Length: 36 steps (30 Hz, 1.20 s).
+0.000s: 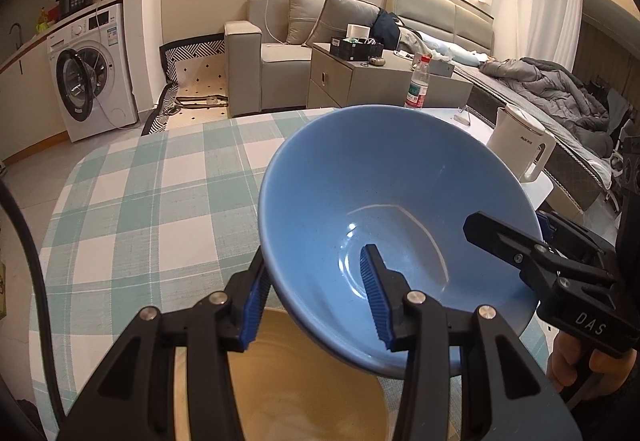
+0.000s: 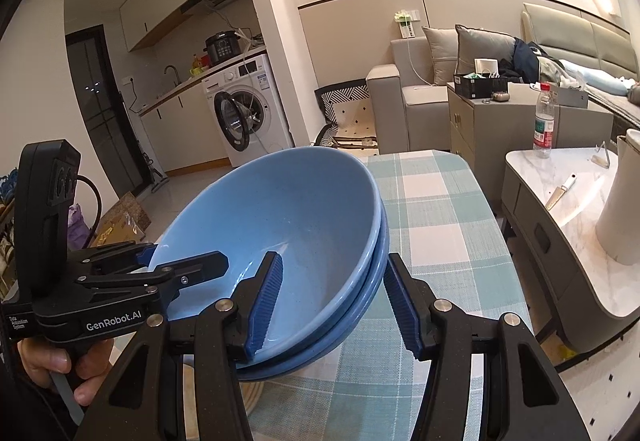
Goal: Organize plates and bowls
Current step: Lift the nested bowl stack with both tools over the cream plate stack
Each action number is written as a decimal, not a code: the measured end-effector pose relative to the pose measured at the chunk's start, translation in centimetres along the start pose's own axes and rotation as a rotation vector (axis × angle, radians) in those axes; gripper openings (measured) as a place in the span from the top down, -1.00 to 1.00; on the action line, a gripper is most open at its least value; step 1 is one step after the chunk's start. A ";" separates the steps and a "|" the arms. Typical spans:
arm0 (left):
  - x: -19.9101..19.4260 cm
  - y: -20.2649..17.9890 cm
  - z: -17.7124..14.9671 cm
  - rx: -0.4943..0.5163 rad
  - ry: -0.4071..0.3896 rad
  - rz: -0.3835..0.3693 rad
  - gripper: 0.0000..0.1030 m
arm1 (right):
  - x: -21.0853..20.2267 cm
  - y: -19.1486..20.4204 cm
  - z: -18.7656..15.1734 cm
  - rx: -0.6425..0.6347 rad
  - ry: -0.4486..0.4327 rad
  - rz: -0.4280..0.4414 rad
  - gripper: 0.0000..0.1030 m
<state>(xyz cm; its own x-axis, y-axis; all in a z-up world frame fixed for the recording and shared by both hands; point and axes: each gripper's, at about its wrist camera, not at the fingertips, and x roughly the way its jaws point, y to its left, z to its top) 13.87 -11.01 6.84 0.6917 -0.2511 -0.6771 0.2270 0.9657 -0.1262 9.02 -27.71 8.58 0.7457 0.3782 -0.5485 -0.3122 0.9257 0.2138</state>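
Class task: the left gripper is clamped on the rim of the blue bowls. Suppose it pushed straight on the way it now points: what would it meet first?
The left gripper already straddles the blue bowls at the rim, so it would probably meet the bowl wall between its fingers first. Beyond lies the checked tablecloth; depth there is unclear.

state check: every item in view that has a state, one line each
Stacked glossy blue ceramic bowls: two nested, tilted, lifted off the checked tablecloth.
Left gripper: shut on the bowls' rim.
Right gripper: shut on the opposite rim.
White front-loading washing machine: door open.
Clear plastic water bottle: upright, capped.
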 end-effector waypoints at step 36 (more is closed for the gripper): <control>-7.5 4.4 -3.9 -0.075 -0.071 0.106 0.15 | -1.6 8.3 -0.5 -0.126 0.013 0.115 -0.06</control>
<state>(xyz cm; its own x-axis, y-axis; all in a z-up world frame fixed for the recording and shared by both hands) 6.98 -4.67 8.51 0.7565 -0.1494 -0.6367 0.1007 0.9886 -0.1123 4.93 -20.64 10.81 0.6933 0.4807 -0.5369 -0.4671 0.8671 0.1732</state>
